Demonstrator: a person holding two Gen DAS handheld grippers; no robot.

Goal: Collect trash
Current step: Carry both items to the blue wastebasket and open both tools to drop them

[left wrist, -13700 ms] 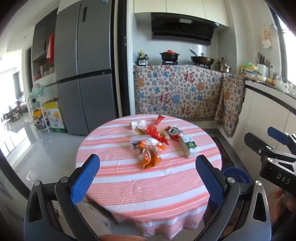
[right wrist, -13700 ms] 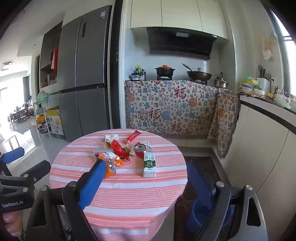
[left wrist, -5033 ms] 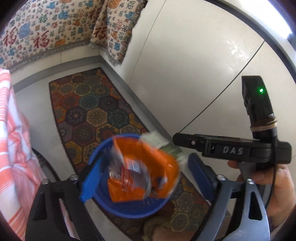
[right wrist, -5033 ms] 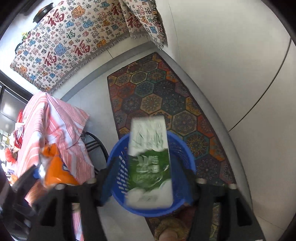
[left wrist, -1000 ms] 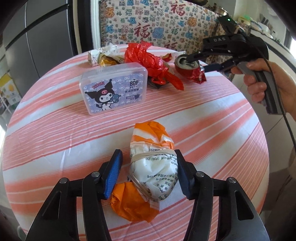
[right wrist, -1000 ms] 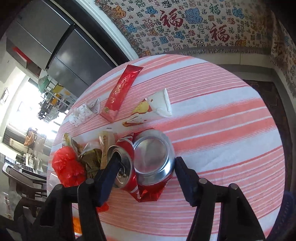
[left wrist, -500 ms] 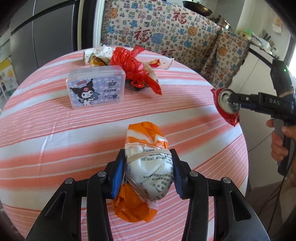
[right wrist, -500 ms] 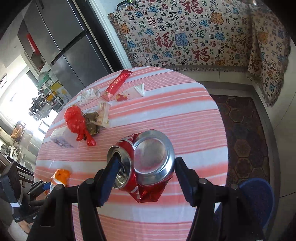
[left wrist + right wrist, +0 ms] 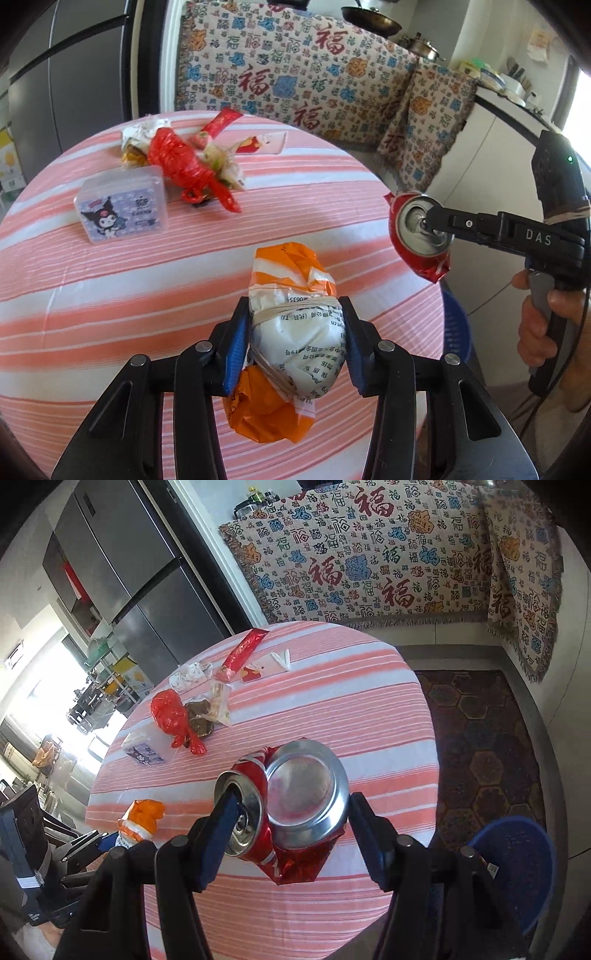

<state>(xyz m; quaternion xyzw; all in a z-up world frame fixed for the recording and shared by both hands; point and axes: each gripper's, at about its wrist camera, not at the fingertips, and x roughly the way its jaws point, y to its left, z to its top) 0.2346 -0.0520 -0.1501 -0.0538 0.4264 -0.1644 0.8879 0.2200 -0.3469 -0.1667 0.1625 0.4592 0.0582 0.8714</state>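
The left gripper (image 9: 293, 338) is closed on an orange and white wrapped bundle (image 9: 291, 339), its blue pads pressing the bundle's two sides at the rubber-banded middle, above the near edge of the round striped table (image 9: 110, 288). The right gripper (image 9: 290, 814) has its jaws clamped on a crushed red can (image 9: 288, 805), one pad in the can's mouth and the other against its flattened base; the left wrist view shows the can out past the table's right edge. The blue basket (image 9: 517, 867) stands on the floor beside that right edge, low and partly hidden behind the right gripper.

More trash lies toward the far edge: a red crumpled bag (image 9: 181, 166), a long red sachet (image 9: 245, 648), a torn white wrapper (image 9: 266, 144), and a clear plastic box with a cartoon print (image 9: 122, 208) nearer the left edge (whether the box counts as trash is not clear).

Risks, as I judge them: the bundle is soft and bulges beyond the pads, so it could slide out if the grip loosens over the floor short of the basket. The can is held by its rim and a dented face, an uneven hold that could twist loose. Both grippers heading for one basket could also bump each other.
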